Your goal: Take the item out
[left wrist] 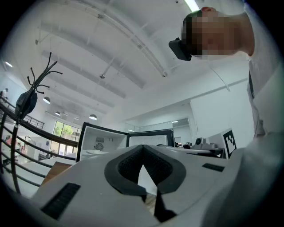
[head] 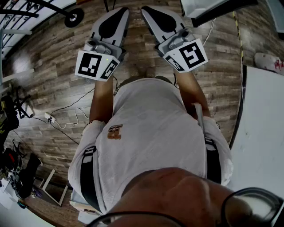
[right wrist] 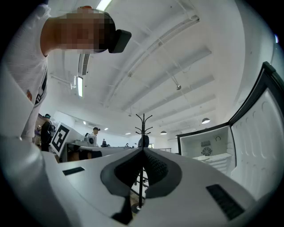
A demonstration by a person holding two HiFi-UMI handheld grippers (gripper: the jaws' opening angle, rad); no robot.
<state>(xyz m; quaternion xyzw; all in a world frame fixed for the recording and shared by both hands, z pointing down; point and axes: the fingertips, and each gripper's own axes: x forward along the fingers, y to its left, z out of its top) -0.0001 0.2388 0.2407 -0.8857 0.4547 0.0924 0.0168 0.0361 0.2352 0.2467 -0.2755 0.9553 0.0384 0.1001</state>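
Both grippers are held close to the person's chest over the wood floor, jaws pointing away from the body. My left gripper (head: pixel 120 9) (left wrist: pixel 143 146) is shut, its dark pads meeting at the tip with nothing between them. My right gripper (right wrist: pixel 143 150) (head: pixel 146 9) is shut and empty too. A white fridge (left wrist: pixel 100 142) stands open beyond the left gripper. In the right gripper view its inside (right wrist: pixel 206 148) and its open door (right wrist: pixel 262 142) show at the right. I cannot make out any item on its shelves.
A black coat stand (right wrist: pixel 142 128) (left wrist: pixel 31 95) rises ahead of the jaws. A white table (head: pixel 262 146) lies at the person's right. Cables (head: pixel 66 117) trail over the floor (head: pixel 53 75) at the left. People (right wrist: pixel 94 134) sit at desks far off.
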